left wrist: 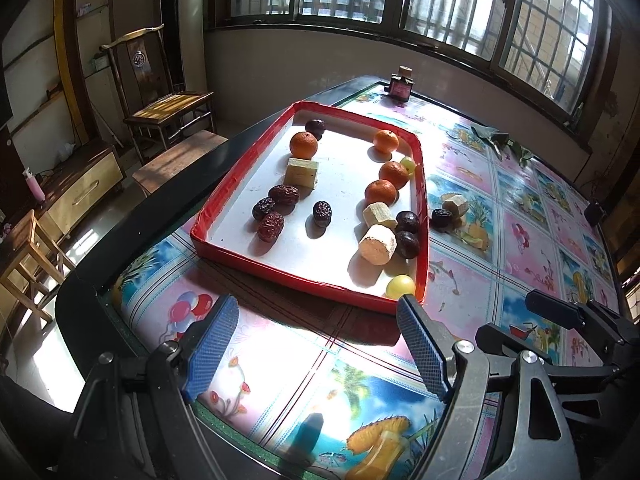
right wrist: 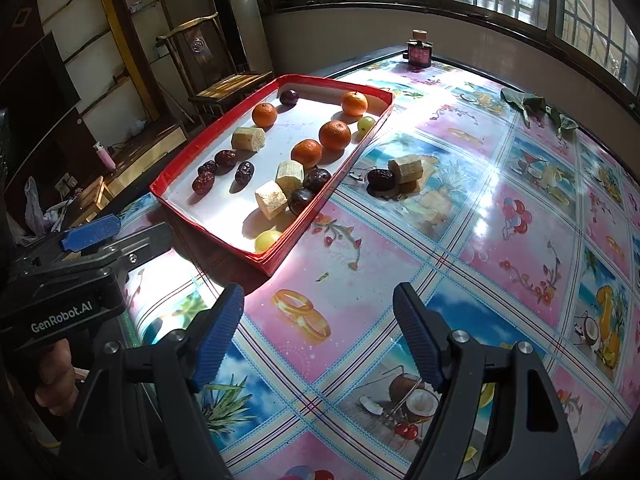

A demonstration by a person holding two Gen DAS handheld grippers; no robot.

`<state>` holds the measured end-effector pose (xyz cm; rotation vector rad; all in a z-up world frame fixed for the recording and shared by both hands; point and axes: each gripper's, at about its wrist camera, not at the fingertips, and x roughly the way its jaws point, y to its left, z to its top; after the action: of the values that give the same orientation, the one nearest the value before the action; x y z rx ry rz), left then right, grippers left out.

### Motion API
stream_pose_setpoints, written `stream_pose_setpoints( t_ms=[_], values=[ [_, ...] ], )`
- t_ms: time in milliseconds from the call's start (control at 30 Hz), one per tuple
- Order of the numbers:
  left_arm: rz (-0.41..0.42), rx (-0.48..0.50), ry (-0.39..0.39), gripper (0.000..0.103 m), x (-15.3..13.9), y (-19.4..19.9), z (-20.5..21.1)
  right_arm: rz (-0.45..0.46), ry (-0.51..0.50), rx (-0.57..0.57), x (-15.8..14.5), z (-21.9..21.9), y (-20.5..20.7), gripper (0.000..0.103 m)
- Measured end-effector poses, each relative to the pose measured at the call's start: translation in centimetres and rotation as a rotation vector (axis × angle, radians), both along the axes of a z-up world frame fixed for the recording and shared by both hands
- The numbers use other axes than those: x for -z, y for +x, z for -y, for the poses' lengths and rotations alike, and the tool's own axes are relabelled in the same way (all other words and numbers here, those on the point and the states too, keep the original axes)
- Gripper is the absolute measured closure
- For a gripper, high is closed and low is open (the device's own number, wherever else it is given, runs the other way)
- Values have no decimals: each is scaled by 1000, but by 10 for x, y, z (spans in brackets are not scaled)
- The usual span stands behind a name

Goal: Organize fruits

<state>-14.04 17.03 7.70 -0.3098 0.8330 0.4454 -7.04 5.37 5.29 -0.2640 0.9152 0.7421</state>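
A red-rimmed white tray (left wrist: 224,196) (right wrist: 188,160) holds several oranges (left wrist: 304,145) (right wrist: 334,134), red dates (left wrist: 283,194) (right wrist: 225,157), dark plums (left wrist: 407,222) (right wrist: 317,179), pale sugarcane chunks (left wrist: 377,245) (right wrist: 271,201) and green grapes (left wrist: 400,285) (right wrist: 267,240). A date (left wrist: 442,217) (right wrist: 380,179) and a cane chunk (left wrist: 455,205) (right wrist: 405,170) lie on the table right of the tray. My left gripper (left wrist: 316,344) is open and empty in front of the tray. My right gripper (right wrist: 318,336) is open and empty over the table, near the tray's front corner.
The table has a glossy patterned cloth (right wrist: 500,220). A small dark bottle (left wrist: 401,84) (right wrist: 419,50) stands at the far edge. Green leaves (left wrist: 500,140) (right wrist: 532,106) lie at the far right. A wooden chair (left wrist: 168,104) and stools stand left of the table.
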Motion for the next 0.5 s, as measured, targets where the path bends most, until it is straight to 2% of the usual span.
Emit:
stream_pose_setpoints(
  t_ms=[500],
  values=[
    [9,30,-56,21,0,2,-1,-5,1,4,0,0,1,25]
  ],
)
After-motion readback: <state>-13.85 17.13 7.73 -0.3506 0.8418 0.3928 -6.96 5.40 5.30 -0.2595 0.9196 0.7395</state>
